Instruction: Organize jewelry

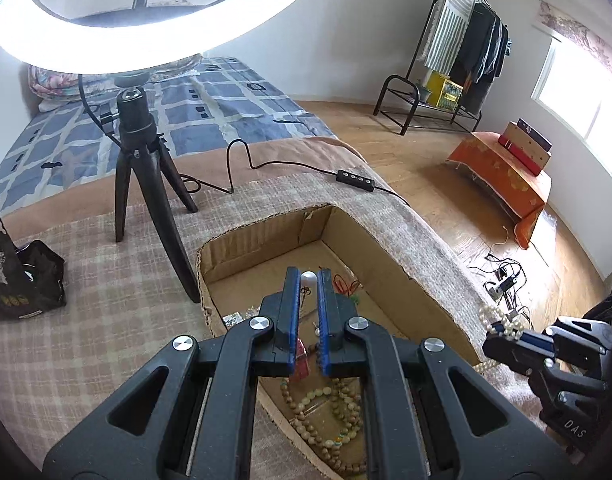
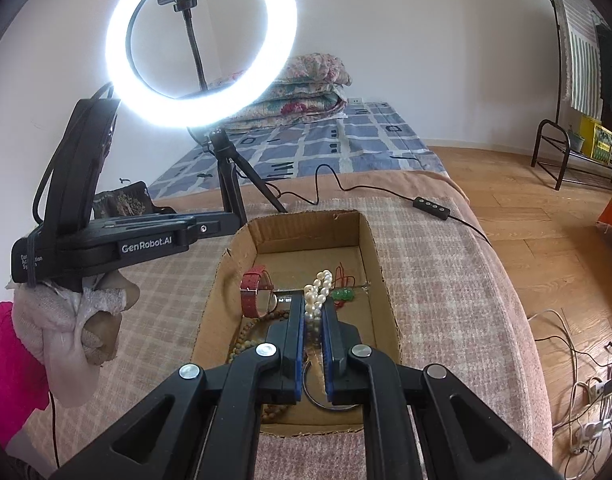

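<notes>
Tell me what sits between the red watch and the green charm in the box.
In the right wrist view, the pearl strand held by the right gripper hangs between the red watch and the green charm.

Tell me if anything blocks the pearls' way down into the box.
Nothing visible does. The right gripper holds the pearl strand above the open cardboard box; only loose jewelry lies on its floor below.

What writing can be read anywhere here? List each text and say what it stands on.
"GenRobot.AI": white lettering on the side of the left gripper's body.
"DAS": white letters on the right gripper's body.
Small white print on the left gripper's rear end: too blurred to read.
Pale characters on the black bag: too blurred to read.
</notes>
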Motion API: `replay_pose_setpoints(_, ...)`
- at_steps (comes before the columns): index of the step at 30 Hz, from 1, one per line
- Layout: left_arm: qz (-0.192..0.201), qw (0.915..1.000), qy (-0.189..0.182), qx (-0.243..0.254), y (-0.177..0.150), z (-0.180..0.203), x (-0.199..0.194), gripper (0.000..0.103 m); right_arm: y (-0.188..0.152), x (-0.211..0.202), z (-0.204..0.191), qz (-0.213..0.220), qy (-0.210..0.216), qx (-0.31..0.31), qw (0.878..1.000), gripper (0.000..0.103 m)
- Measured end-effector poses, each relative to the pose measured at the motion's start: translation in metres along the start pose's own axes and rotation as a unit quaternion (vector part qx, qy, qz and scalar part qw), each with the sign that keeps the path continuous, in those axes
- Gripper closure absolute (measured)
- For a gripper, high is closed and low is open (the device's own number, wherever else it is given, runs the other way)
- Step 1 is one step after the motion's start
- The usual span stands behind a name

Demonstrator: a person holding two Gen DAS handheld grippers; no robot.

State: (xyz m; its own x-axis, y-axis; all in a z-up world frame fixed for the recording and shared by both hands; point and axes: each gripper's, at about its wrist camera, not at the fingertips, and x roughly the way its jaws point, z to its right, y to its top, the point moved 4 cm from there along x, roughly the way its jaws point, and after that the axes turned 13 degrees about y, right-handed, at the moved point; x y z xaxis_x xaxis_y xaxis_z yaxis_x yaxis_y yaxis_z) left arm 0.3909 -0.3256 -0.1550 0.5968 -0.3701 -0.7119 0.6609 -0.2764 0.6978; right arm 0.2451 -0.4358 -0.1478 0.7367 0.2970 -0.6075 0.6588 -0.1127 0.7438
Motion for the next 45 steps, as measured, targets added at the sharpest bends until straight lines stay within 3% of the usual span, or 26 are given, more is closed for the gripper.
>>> replay_pose_setpoints(18, -0.001, 0.9996, 0.021, -0.018, 0.006, 0.007, 0.029, 0.097, -0.016, 0.03, 0.02, -0.032, -0.03, 0.001, 0.999, 0.093)
replay_pose_setpoints(19, 0.0, 0.9996, 0.022, -0.019, 0.006, 0.007, 0.029, 0.096, -0.016, 0.03, 0.02, -0.031, -0.032, -0.001, 0.999, 0.085)
replay_pose_setpoints(21, 0.0, 0.9996, 0.021, -0.019, 0.006, 0.006, 0.027, 0.079, -0.017, 0.028, 0.018, -0.028, -0.035, -0.003, 0.999, 0.075)
replay_pose_setpoints(22, 0.003, 0.9996, 0.021, -0.018, 0.006, 0.006, 0.025, 0.064, -0.017, 0.028, 0.017, -0.029, -0.035, -0.003, 0.999, 0.074)
replay_pose_setpoints(23, 0.009, 0.9996, 0.022, -0.017, 0.007, 0.006, 0.023, 0.056, -0.017, 0.028, 0.016, -0.031, -0.036, -0.004, 0.999, 0.072)
replay_pose_setpoints(28, 0.016, 0.9994, 0.031, -0.002, 0.005, 0.008, 0.017, 0.054, -0.019, 0.025, 0.012, -0.026, -0.058, -0.013, 0.998, 0.025)
replay_pose_setpoints(31, 0.017, 0.9993, 0.032, -0.004, 0.004, 0.007, 0.013, 0.051, -0.02, 0.02, 0.008, -0.02, -0.077, -0.019, 0.997, 0.011)
replay_pose_setpoints(34, 0.022, 0.9992, 0.032, -0.009, 0.004, 0.005, 0.006, 0.042, -0.02, 0.016, 0.006, -0.019, -0.093, -0.022, 0.995, 0.005)
replay_pose_setpoints(37, 0.025, 0.9991, 0.034, -0.009, 0.004, 0.004, -0.002, 0.042, -0.019, 0.012, 0.005, -0.016, -0.113, -0.025, 0.993, 0.0)
replay_pose_setpoints(45, 0.041, 0.9982, 0.044, -0.007, 0.003, 0.0, -0.038, 0.041, -0.016, -0.009, -0.008, -0.006, -0.122, -0.023, 0.992, 0.0)
